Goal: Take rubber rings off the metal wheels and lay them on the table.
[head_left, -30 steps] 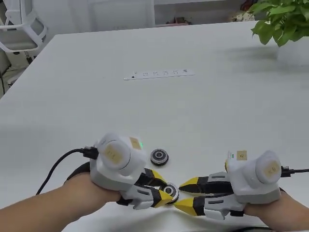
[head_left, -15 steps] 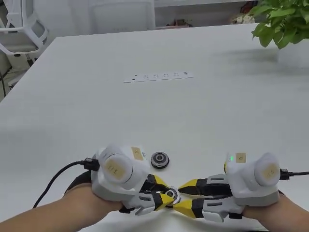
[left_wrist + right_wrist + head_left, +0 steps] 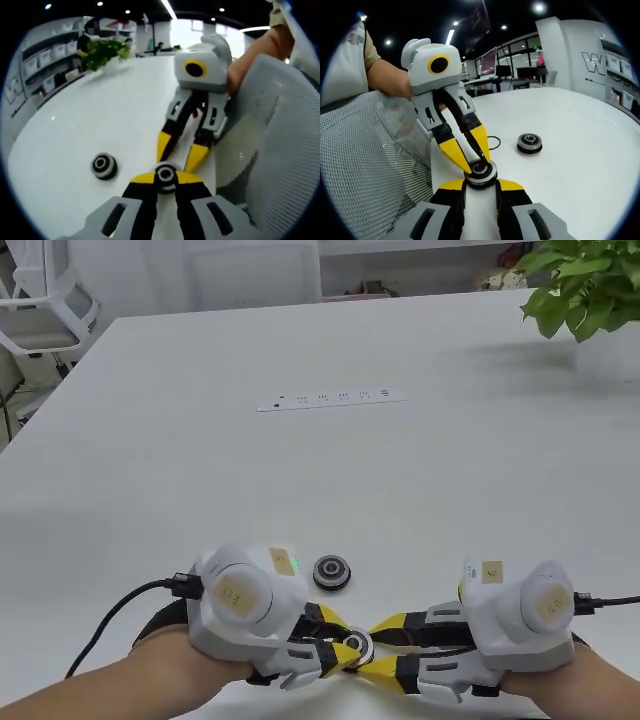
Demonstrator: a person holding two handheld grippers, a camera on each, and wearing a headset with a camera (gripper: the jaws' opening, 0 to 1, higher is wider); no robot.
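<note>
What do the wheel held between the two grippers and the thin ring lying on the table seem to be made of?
Held wheel: likely metal, since its silver hub is shiny and catches the light. The dull black band around it is probably rubber.
Ring: probably rubber, as it is a thin, matt black loop lying flat on the table. It is too small to be sure.

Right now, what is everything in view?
round silver metal wheel with black rubber rim: 1, on table beyond tongs
second such wheel: 1, clamped between both tongs' tips
thin black rubber ring: 1, on table
white power strip: 1, mid-table
green potted plant: 1, far right
white office chair: 1, far left
white table: 1, work surface
left tongs, right tongs: 2, grey with yellow tips, near edge
left forearm, right forearm: 2, bottom edge
</note>
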